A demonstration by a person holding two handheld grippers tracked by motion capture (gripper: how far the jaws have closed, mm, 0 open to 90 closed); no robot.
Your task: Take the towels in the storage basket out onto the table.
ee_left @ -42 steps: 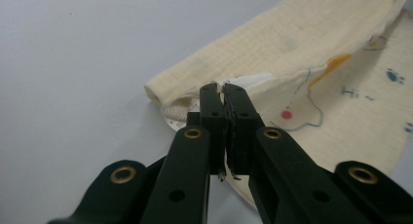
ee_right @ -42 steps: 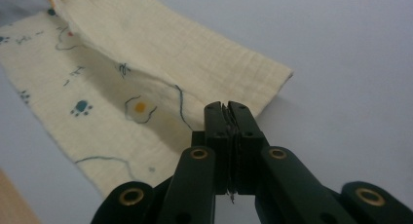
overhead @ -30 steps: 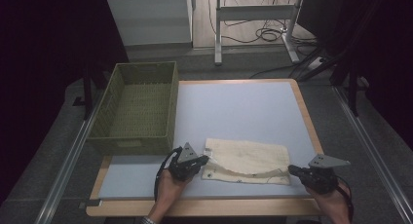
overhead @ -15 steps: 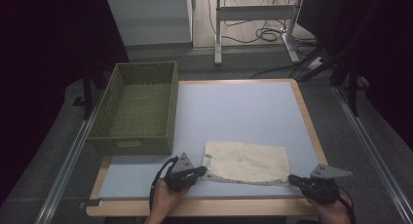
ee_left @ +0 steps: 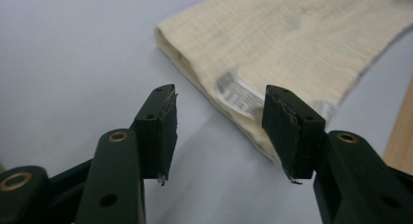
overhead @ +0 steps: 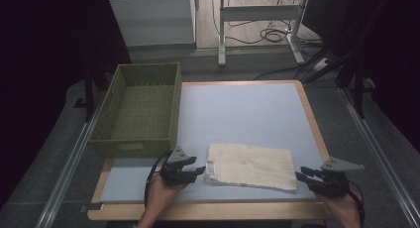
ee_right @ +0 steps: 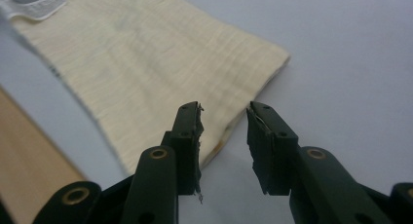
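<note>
Left gripper (overhead: 202,171): held in the person's left hand (overhead: 161,193) near the front edge of the table; its tips point toward the short, labelled end of the cloth. The jaws have just been opening and now stand about half apart, with nothing gripped between them.
Left fingers (ee_left: 160,121): in the left gripper view the label and the cloth's edge lie just beyond the tips; the right-hand finger overlaps the cloth's corner in the picture, but I cannot tell whether it touches it.
Right gripper (overhead: 300,174): held in the person's right hand (overhead: 341,208) at the front right corner of the table, tips pointing at the cloth's other short end. The jaws have just been opening and show a narrow gap, nothing clamped.
Right fingers (ee_right: 187,131): in the right gripper view the cloth's corner lies just past and slightly under the left-hand finger; the gap itself shows bare table.
Folded cloth (overhead: 250,166): cream, flat on the table, lying between the two sets of fingers, released by both.
Label (ee_left: 238,95): a small white tag on the cloth's end, just ahead of the left fingers.
Table (overhead: 237,114): pale blue top with a wooden rim, stretching beyond the cloth.
Basket (overhead: 141,109): green woven, well beyond the left fingers, at the table's far left edge.
</note>
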